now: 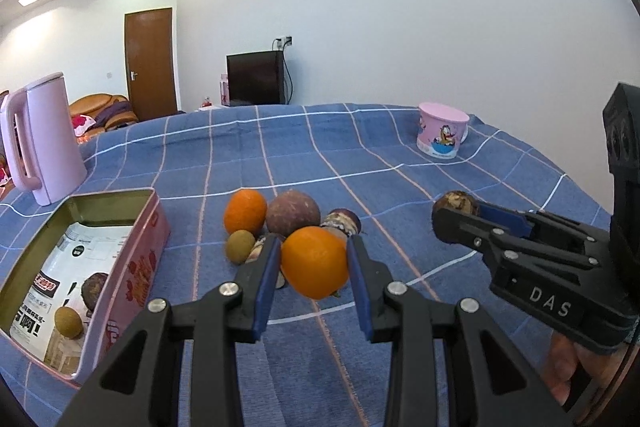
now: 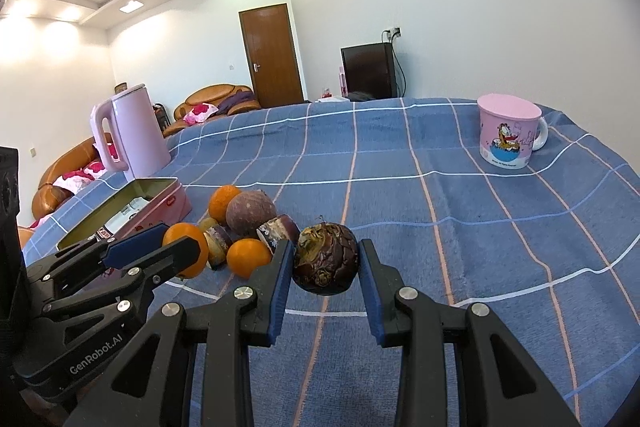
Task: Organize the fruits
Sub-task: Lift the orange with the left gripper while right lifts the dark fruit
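My left gripper [image 1: 314,261] is clamped on an orange [image 1: 315,262], both pads against its sides, lifted clear of the cloth at lower centre of its view. My right gripper [image 2: 325,259] pinches a dark, wrinkled fruit [image 2: 325,258] the same way. Each carries one piece, I judge, for the pink tin [image 1: 134,259] at lower left, open and already containing two fruits. The remaining pile [image 1: 280,217] sits on the bench [image 1: 400,155] just behind.

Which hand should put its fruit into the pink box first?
Left, probably. The left gripper holds a round orange fruit beside the open pink metal tin. The right gripper, gripping a dark wrinkled fruit, sits farther away, beyond the fruit pile.
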`<state>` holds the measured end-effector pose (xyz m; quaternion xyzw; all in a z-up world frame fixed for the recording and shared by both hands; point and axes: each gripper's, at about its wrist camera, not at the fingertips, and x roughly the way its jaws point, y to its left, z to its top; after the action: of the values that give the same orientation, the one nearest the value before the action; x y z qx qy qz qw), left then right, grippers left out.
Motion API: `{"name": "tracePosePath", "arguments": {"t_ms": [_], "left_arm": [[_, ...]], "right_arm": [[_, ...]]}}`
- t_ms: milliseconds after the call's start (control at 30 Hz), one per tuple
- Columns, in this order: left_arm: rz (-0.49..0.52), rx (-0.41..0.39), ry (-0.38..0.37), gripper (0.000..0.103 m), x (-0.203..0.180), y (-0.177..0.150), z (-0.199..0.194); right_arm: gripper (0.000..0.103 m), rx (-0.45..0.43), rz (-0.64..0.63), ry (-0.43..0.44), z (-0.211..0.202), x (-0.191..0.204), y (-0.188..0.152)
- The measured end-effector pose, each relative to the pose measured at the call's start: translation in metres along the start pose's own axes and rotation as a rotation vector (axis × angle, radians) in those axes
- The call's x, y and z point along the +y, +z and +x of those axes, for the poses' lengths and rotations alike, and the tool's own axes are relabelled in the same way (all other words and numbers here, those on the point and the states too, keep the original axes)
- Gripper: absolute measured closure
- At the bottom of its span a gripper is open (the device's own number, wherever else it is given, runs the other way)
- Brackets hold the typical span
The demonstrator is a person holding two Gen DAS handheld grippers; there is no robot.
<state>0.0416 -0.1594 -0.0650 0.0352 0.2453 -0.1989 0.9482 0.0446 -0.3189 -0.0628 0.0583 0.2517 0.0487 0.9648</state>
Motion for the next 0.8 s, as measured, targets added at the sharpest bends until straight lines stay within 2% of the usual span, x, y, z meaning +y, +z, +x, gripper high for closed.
{"name": "tracePosePath", "arguments": {"t_ms": [433, 800], "left_arm": [[0.026, -0.071, 0.046, 0.067, 0.001, 0.003, -0.014], [0.008, -0.112, 0.083, 0.067, 0.012, 0.009, -0.023]], "right_arm": [[0.068, -0.045, -0.008, -0.007, -0.009, 0.002, 0.0], [0.068, -0.091, -0.017, -0.011, -0.016, 0.004, -0.001]]}}
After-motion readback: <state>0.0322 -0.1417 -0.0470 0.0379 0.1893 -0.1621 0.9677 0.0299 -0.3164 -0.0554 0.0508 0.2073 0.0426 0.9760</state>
